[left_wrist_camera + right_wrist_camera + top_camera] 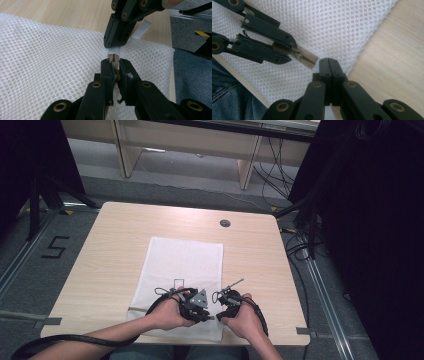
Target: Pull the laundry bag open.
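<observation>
Left claw (115, 66) pinches mesh bag's (50, 57) zipper pull (114, 58).

The left gripper (114, 65) hides the zipper pull (114, 60) — mesh bag (50, 62) cut off.

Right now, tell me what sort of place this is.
Probably a lab or recording workspace, not a home: a bare wooden table with a cable grommet, loose cables on grey carpet, a number taped on the floor, and dark curtains alongside.
</observation>
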The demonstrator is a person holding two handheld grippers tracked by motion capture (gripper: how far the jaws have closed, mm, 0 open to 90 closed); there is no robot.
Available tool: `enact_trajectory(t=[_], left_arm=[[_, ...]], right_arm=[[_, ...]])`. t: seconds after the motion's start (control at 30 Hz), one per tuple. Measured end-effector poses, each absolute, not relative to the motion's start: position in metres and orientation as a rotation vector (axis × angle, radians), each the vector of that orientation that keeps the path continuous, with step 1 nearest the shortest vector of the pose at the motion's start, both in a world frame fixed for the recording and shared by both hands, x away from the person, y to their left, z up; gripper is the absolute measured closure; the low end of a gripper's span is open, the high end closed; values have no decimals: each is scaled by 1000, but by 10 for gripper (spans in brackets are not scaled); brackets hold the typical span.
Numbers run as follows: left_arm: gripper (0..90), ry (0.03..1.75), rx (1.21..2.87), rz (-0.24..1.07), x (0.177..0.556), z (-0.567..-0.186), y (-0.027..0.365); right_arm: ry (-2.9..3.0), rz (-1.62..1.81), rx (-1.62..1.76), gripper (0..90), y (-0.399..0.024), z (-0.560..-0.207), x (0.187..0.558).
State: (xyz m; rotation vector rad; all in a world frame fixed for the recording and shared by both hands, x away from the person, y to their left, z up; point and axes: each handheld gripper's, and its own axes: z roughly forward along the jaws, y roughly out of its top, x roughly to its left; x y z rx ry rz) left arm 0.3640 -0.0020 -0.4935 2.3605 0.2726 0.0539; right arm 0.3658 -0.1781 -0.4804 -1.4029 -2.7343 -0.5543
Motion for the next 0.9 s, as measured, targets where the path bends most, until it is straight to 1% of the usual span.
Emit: enact_trajectory(t=[0.37,0.4,0.9], left_arm=[[817,292,2359,44,363,-492,1],[817,276,2377,55,364,-491,2],[817,300,2355,42,362,-491,5]], right_arm=[[-2724,-559,-1421,900,-178,-481,365],[-2726,-545,-1416,900,-178,-480,365],[-2721,-551,-1418,900,-178,-480,365]])
